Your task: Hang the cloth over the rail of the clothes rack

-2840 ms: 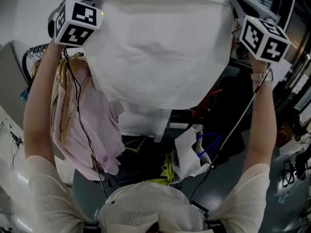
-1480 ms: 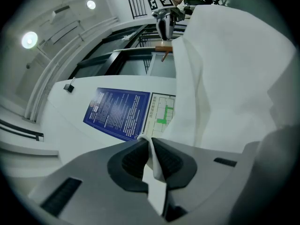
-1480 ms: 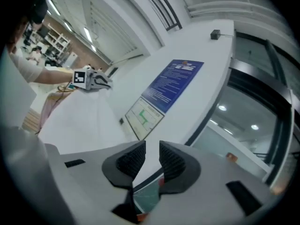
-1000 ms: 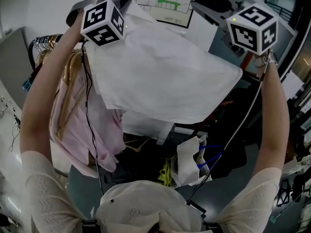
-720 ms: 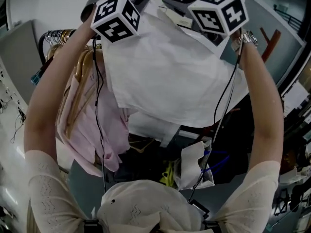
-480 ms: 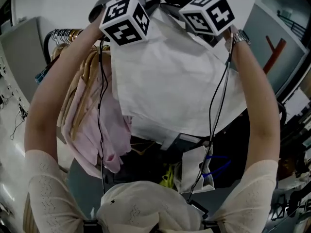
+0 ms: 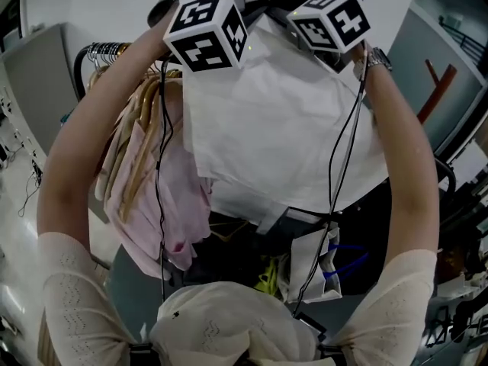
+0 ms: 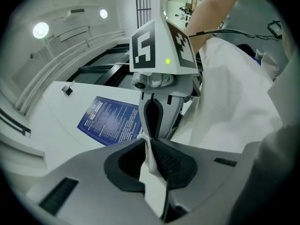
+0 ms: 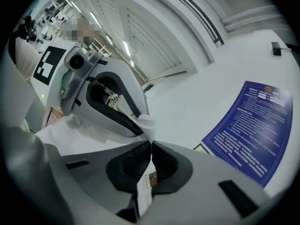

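Note:
I hold a white cloth [image 7: 282,128] up high in front of me, and it hangs down from both grippers. My left gripper [image 8: 149,143] is shut on one top corner of the cloth [image 8: 234,102]. My right gripper [image 9: 151,144] is shut on another corner, where a small label shows between the pads. The two marker cubes [image 7: 207,30] [image 7: 329,17] are close together, and each gripper sees the other just ahead. The clothes rack rail [image 7: 90,53] curves at the upper left, below and left of the left gripper. The cloth does not touch it.
Pink garments [image 7: 156,204] on wooden hangers [image 7: 145,113] crowd the rail under my left arm. A blue poster [image 9: 255,125] is on the white wall ahead. Below lie a white bag with blue handles [image 7: 324,261], a yellow item [image 7: 267,277] and dark clutter. Cables trail from both grippers.
The right gripper has swung left until it almost meets the left one. The cloth, once spread wide, now hangs gathered from two close corners. Both grippers kept their hold.

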`<state>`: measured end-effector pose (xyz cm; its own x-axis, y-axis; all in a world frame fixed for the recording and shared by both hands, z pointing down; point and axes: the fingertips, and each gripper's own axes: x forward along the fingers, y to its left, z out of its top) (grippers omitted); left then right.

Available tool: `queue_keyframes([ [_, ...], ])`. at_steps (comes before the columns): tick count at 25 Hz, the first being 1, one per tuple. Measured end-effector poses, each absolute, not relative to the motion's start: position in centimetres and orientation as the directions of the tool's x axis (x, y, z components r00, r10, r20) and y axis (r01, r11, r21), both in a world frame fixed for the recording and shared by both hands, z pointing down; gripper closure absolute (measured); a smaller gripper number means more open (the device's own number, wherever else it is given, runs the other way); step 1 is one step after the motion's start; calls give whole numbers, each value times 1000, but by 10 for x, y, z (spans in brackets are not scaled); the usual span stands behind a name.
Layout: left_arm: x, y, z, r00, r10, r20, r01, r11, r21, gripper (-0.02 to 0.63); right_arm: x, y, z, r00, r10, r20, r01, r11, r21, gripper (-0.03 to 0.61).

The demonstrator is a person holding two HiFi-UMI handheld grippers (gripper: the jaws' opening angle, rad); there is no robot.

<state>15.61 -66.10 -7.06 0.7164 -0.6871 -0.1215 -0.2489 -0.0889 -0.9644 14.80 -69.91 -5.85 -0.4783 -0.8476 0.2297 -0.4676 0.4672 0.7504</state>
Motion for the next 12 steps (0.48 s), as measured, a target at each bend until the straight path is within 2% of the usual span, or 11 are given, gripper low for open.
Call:
queue_keyframes([
  [5,138,-659,-75,696,-712,-98,-188,-48,-981,583,160,-708,-63,-468,-855,224,-495,464,734,554],
  [12,94,-604,-58,734,-679,-21,-174,-158,-972,583,164,-720,-47,-439,-857,268,-524,487,698,552],
])
